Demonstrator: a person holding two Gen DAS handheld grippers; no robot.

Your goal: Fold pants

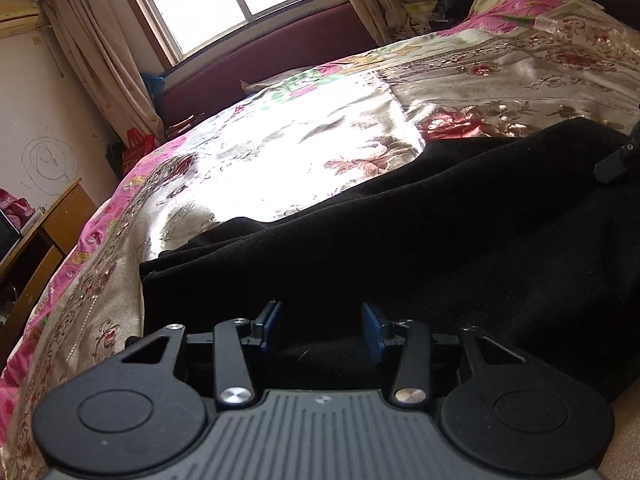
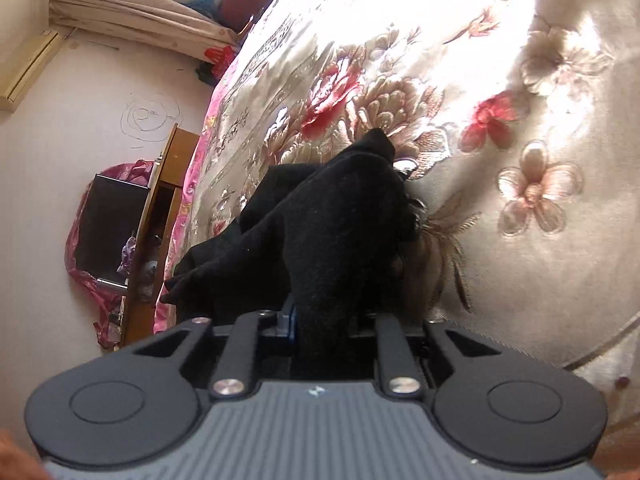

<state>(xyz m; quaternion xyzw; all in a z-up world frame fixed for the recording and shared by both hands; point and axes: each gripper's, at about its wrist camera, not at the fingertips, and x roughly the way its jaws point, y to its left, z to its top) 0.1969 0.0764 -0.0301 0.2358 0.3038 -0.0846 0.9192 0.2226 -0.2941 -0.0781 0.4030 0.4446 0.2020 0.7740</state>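
Pants (image 1: pixel 400 248), black and of a thick, matte, fuzzy cloth, are seen spread across the lower middle and right of the left wrist view, lying on a shiny flowered bedspread (image 1: pixel 248 160). At the left of that view the cloth ends in a stacked edge of several layers, which suggests that it is already doubled there. The left gripper (image 1: pixel 322 330) is held low over the cloth at the bottom centre, its blue pads parted with black cloth lying between and beneath them; no pressing of the pads on the cloth can be made out, so it is judged released. At the far right edge a dark part of the other tool (image 1: pixel 616 160) is seen over the cloth.

In the right wrist view the pants (image 2: pixel 340 216) are bunched into a raised ridge at the centre, running from the jaws toward the flowered bedspread (image 2: pixel 540 128). The right gripper (image 2: pixel 320 320) is clenched on this ridge, the cloth being pinched between its pads.

The cloth is judged soft, limp and fairly light, prone to sag and crease, not slippery itself though the satin beneath may let it slide. A hold is best taken at seams or layered edges, with all layers gathered.
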